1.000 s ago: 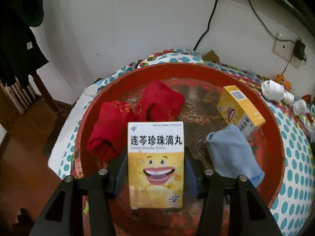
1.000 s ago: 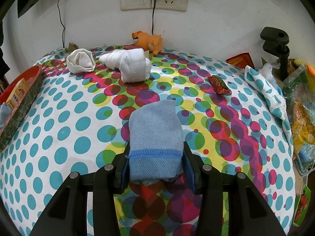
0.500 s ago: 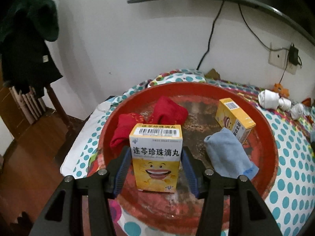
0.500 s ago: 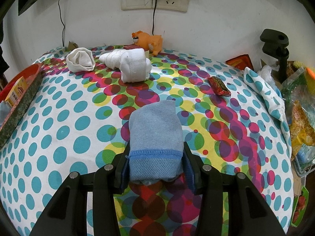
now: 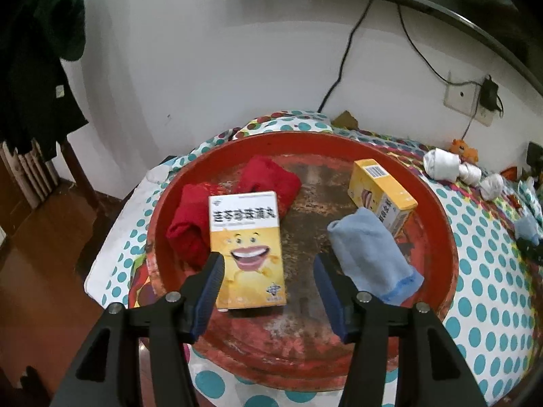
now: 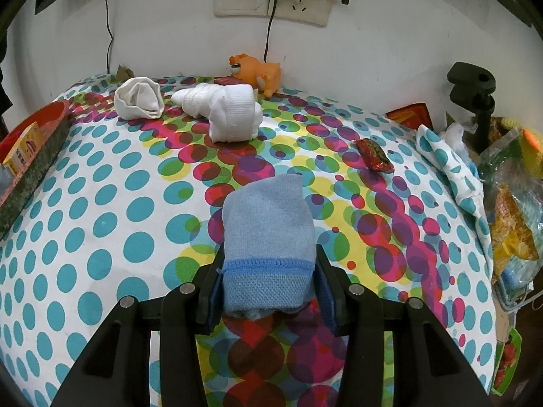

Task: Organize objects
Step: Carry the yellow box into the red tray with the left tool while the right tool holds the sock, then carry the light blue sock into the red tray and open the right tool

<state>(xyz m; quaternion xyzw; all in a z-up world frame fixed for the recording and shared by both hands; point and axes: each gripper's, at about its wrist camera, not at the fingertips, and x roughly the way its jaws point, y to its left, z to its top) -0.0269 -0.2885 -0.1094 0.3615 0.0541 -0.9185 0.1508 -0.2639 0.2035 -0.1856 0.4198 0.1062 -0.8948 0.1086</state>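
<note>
My left tool stands wide open over the red tray, gripping nothing. The yellow box (smiling cartoon face, glossy card) lies flat just ahead of its left pad, beside crumpled red socks; a soft blue sock lies ahead to the right. My right tool is clamped on a folded blue knit sock, low over the dotted cloth on the counter.

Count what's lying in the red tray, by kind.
Yellow boxes: 2
Red socks: 2
Blue sock: 1
Total: 5 in the red tray
Not counted: second blue sock, gripped in the right tongs.
</note>
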